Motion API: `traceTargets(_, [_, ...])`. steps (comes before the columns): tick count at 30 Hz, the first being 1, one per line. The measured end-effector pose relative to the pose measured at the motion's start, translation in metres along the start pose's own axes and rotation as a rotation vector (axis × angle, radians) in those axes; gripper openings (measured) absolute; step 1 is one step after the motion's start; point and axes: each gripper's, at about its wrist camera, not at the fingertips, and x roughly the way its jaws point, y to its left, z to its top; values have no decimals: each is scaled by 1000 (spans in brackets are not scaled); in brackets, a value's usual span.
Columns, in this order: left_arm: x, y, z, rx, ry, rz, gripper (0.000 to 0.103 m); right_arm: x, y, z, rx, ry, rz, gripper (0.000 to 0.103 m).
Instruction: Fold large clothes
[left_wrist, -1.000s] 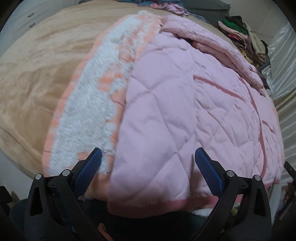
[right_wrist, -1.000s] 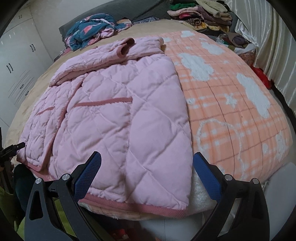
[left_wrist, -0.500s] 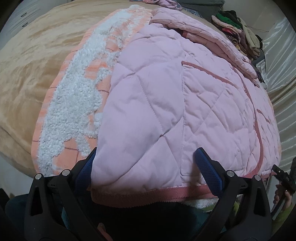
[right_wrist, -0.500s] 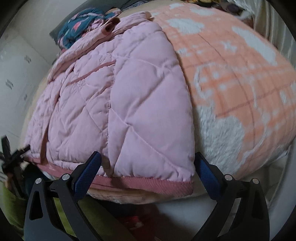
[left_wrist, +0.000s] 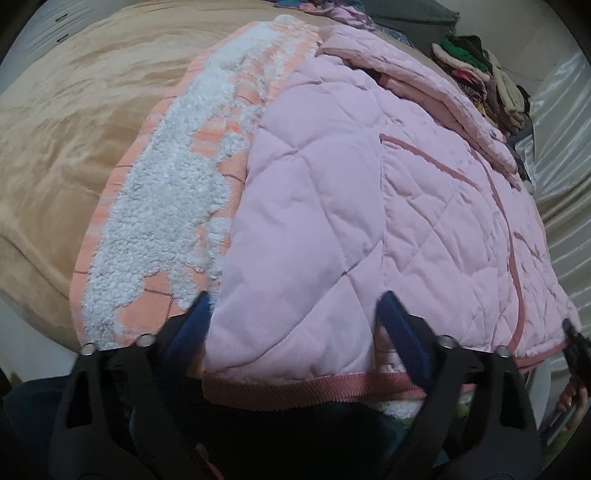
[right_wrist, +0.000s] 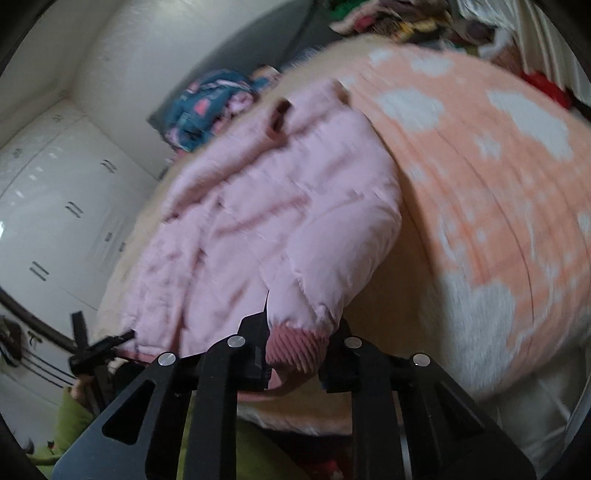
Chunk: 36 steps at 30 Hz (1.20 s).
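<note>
From the left wrist, the pink quilted jacket (left_wrist: 369, 206) lies spread on the peach-and-white fleece blanket (left_wrist: 166, 206) that covers the bed, its ribbed hem (left_wrist: 314, 387) at the near edge. The left tool (left_wrist: 295, 314) stands wide open with its blue pads on either side of the hem corner, holding nothing yet; one pad rests against the blanket beside the jacket, the other on the quilted cloth. From the right wrist, blurred, the right tool (right_wrist: 295, 354) is closed down on the jacket's other hem corner (right_wrist: 299, 350), the ribbed band bunched between its jaws and seemingly raised a little off the blanket (right_wrist: 480, 184). The step in hand appears to be taking both bottom corners, ahead of folding the hem up toward the collar. Next, the left tool would need to close on its corner, taking the jacket only and not the blanket underneath, so both sides can rise evenly.
</note>
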Motion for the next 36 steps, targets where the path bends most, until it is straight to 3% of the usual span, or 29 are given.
traceTargets(4, [-4,-4,-2,15,-15,9,61,-8,15,18,-39,-54,32,16])
traceTargets(7, [-16,-6,-2,24,-59,38,42,-13,20,25,-62,-78,40,16])
traceTargets(10, [-28,-3,0,12,-89,9,30,-12,22,32,-70,-91,43,16])
traceTargets(11, [-33,-5,1,14,-105,-31,18,-12,23,34,-70,-97,45,16])
traceTargets(18, [-61,-38,13,108,-197,-12,15,-11,22,43,-69,-122,49,16])
traceTargets(36, [-101,-75,70,169,-357,9,15,-7,41,103,-116,-206,67,15])
